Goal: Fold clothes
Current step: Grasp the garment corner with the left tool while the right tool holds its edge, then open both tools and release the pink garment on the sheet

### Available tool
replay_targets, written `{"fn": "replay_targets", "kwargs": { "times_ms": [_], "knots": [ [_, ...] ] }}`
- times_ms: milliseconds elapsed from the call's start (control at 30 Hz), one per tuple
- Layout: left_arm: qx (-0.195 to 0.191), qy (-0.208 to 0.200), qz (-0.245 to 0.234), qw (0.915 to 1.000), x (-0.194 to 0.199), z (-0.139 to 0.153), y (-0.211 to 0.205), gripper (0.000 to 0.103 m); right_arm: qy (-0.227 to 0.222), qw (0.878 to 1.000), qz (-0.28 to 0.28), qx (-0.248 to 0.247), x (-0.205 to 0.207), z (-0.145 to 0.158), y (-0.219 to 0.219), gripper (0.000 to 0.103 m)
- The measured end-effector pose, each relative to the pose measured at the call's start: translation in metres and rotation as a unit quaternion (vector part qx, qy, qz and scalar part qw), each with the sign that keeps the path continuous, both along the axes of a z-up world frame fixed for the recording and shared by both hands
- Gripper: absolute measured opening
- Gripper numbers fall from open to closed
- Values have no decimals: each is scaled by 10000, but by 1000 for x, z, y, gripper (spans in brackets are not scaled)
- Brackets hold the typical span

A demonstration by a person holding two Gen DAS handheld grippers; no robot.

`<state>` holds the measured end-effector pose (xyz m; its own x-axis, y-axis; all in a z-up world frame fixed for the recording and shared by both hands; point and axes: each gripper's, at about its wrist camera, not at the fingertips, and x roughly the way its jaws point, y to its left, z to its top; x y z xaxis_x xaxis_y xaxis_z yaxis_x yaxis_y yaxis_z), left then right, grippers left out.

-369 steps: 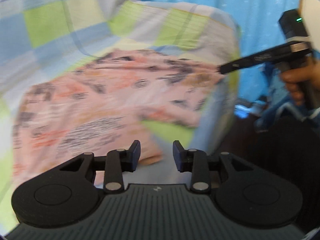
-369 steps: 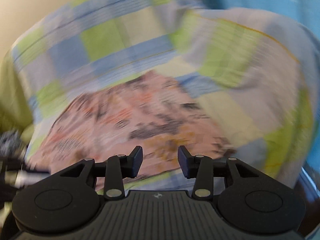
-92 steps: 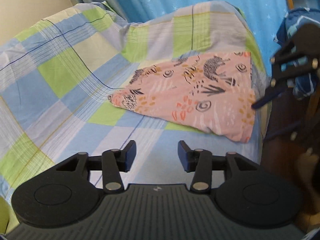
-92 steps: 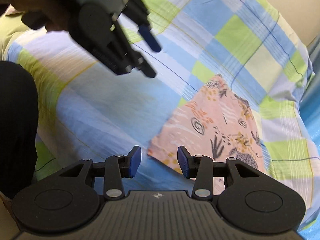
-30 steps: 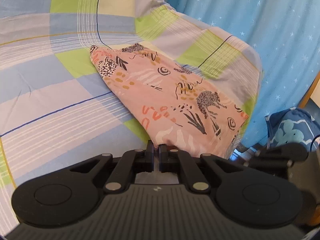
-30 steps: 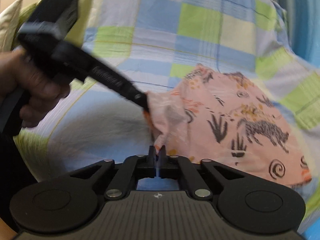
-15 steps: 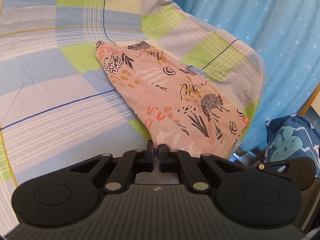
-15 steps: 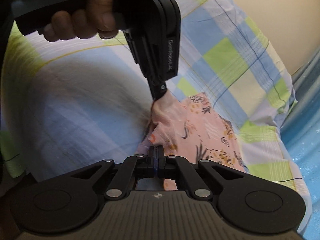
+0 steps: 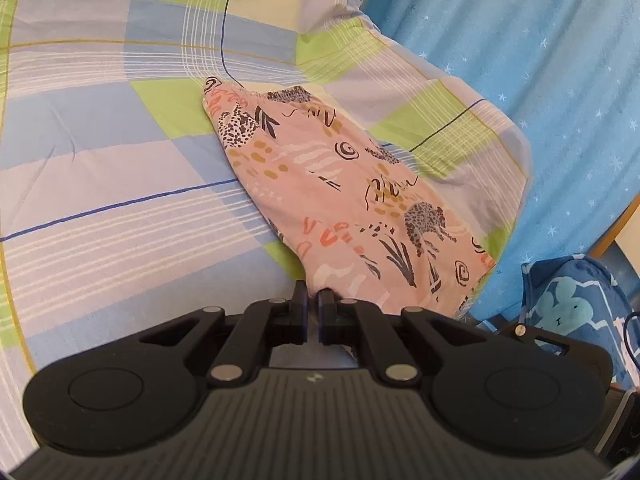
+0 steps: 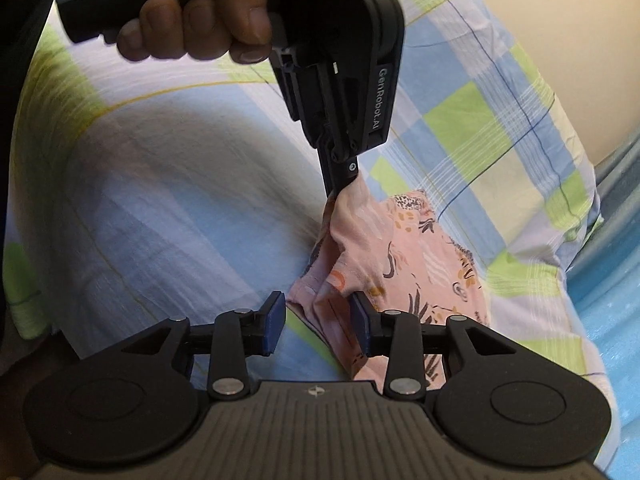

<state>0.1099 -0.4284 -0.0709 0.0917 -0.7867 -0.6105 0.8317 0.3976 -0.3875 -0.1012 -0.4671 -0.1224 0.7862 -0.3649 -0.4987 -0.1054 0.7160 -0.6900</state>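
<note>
A pink garment [image 9: 340,184] with animal prints lies folded on the checked bed sheet [image 9: 100,184], near the bed's right edge. My left gripper [image 9: 312,304] is shut on its near corner. In the right wrist view the same left gripper [image 10: 339,187], held by a hand [image 10: 192,36], pinches a corner of the pink garment [image 10: 400,256] and pulls it up into a peak. My right gripper [image 10: 319,320] stands open just below that. A loose fold of the cloth lies between its blue pads [image 10: 276,320], which do not press on it.
A blue starry curtain [image 9: 520,60] hangs past the bed's right edge. A blue cartoon-print bag [image 9: 572,312] stands on the floor below it. A beige wall [image 10: 560,20] lies beyond the bed. The checked sheet [image 10: 160,200] stretches wide to the left.
My right gripper was shut on the cloth's corner half a second ago and now stands open. The left gripper keeps its hold on the corner and has barely moved.
</note>
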Motion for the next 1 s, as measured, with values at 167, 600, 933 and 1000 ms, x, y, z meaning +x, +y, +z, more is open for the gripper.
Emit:
{"fn": "replay_targets", "kwargs": {
  "times_ms": [167, 600, 933, 1000],
  "knots": [
    [2, 55, 65, 10000, 3, 0, 1, 2, 131, 9973, 283, -665, 4, -11, 5, 37],
    [90, -215, 12, 9997, -2, 5, -1, 2, 157, 9978, 370, -528, 20, -10, -2, 16],
    [612, -2425, -609, 9663, -44, 21, 12, 17, -673, 9755, -358, 2066, 3, 44, -35, 1],
    [627, -3039, -935, 9460, -61, 18, 15, 25, -831, 9659, -393, 2419, -4, 49, -37, 1]
  ]
}}
